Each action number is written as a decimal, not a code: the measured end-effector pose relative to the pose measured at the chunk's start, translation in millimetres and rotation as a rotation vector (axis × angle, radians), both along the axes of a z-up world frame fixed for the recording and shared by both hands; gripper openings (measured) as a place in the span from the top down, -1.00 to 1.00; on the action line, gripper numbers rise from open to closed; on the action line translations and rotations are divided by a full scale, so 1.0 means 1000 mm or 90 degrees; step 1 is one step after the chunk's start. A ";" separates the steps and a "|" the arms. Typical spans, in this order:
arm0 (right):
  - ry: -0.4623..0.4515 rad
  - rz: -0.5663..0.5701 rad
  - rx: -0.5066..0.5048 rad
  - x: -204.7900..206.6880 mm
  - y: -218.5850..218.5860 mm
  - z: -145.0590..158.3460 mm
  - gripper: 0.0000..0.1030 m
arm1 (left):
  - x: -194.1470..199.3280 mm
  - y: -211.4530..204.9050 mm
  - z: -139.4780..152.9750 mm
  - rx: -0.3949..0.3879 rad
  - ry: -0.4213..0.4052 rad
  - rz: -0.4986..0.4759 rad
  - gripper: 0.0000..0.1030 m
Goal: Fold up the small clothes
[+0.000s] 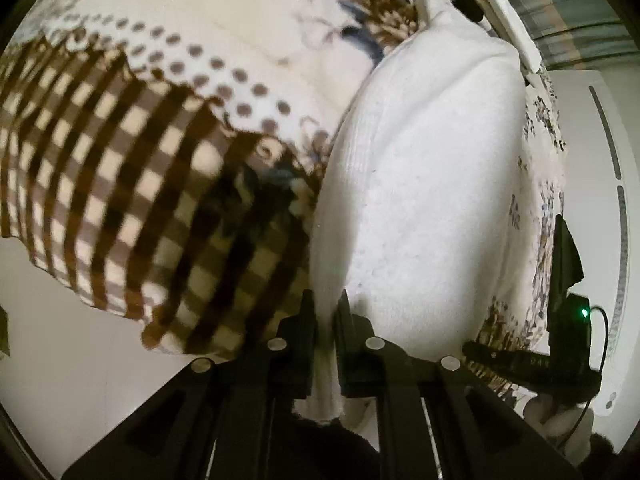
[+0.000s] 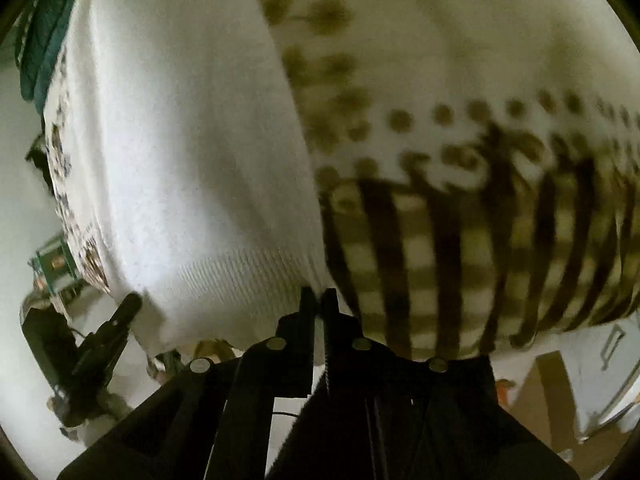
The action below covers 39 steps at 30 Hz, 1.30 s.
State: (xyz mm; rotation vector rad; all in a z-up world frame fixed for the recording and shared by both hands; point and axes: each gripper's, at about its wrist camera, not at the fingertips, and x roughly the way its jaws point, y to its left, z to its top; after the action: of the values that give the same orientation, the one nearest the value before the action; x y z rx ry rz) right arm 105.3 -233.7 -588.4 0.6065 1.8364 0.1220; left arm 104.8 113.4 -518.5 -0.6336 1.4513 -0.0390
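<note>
A white knitted garment [image 1: 432,184] lies on a patterned tablecloth [image 1: 168,128] with brown checks and dots. My left gripper [image 1: 327,312] is shut on the garment's near edge; white fabric runs down between its two black fingers. In the right wrist view the same white garment [image 2: 184,152] fills the left half, with its ribbed hem [image 2: 240,276] near me. My right gripper [image 2: 319,300] is shut on that hem at its right corner. Each gripper shows at the edge of the other's view, the right one in the left wrist view [image 1: 532,360] and the left one in the right wrist view [image 2: 108,332].
The tablecloth [image 2: 460,216] hangs over the table's near edge. A white appliance [image 1: 600,200] stands at the right. A green cloth [image 2: 44,40] lies at the far left. A cardboard box [image 2: 548,396] and clutter sit on the floor below.
</note>
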 end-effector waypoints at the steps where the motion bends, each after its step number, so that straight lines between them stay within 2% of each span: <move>1: -0.014 0.002 -0.010 -0.008 -0.003 0.007 0.95 | 0.000 0.000 0.004 0.000 -0.003 -0.002 0.88; 4: -0.037 0.014 -0.025 -0.025 -0.007 0.025 0.96 | 0.001 0.003 0.007 0.007 -0.011 -0.012 0.88; 10: -0.035 0.058 -0.019 -0.056 0.003 0.039 0.97 | 0.001 0.012 0.007 0.012 -0.021 0.011 0.88; 12: -0.027 0.066 -0.012 -0.062 0.017 0.033 0.97 | 0.000 0.015 -0.003 0.031 -0.010 0.011 0.88; 14: -0.019 0.087 -0.021 -0.068 0.025 0.020 0.97 | 0.000 0.020 -0.029 0.044 0.023 0.017 0.88; 17: -0.002 0.108 -0.039 -0.068 0.042 -0.011 0.97 | 0.002 0.025 -0.048 0.017 0.050 0.018 0.80; 19: 0.009 0.123 -0.035 -0.060 0.051 -0.025 0.94 | 0.007 0.026 -0.041 -0.001 0.058 0.018 0.72; 20: 0.018 0.121 -0.026 -0.055 0.051 -0.027 0.87 | 0.010 0.027 -0.029 0.011 0.059 0.020 0.43; 21: 0.029 0.115 -0.009 -0.051 0.049 -0.025 0.79 | 0.012 0.028 -0.017 0.017 0.053 0.024 0.29; 22: 0.034 0.108 0.014 -0.047 0.045 -0.020 0.73 | 0.015 0.029 -0.004 0.011 0.036 0.031 0.05; 23: 0.029 0.105 0.024 -0.040 0.043 -0.014 0.44 | 0.022 0.031 0.015 0.003 0.008 0.045 -0.14; 24: 0.019 0.104 0.027 -0.036 0.038 -0.004 0.04 | 0.027 0.033 0.026 0.000 -0.012 0.053 -0.16; 26: -0.015 0.098 0.040 -0.023 0.026 0.023 -0.31 | 0.053 0.032 0.049 -0.019 -0.064 0.059 -0.16; 30: -0.071 0.055 0.041 0.022 0.000 0.065 -0.31 | 0.148 0.019 0.062 -0.047 -0.134 0.045 -0.17; 34: -0.132 0.001 0.030 0.099 -0.019 0.081 -0.31 | 0.255 -0.003 0.046 -0.060 -0.171 0.000 -0.17; 36: -0.168 -0.020 0.007 0.144 -0.019 0.082 -0.31 | 0.308 -0.016 0.026 -0.050 -0.162 -0.034 -0.17; 39: -0.196 -0.063 -0.006 0.203 -0.026 0.073 -0.31 | 0.356 -0.028 -0.005 -0.029 -0.142 -0.086 -0.09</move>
State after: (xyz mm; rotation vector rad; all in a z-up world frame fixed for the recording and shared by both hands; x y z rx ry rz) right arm 308.1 -259.7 -515.8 0.6338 1.5058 0.1320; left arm 460.3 85.1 -523.5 -0.5493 1.2781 -0.2425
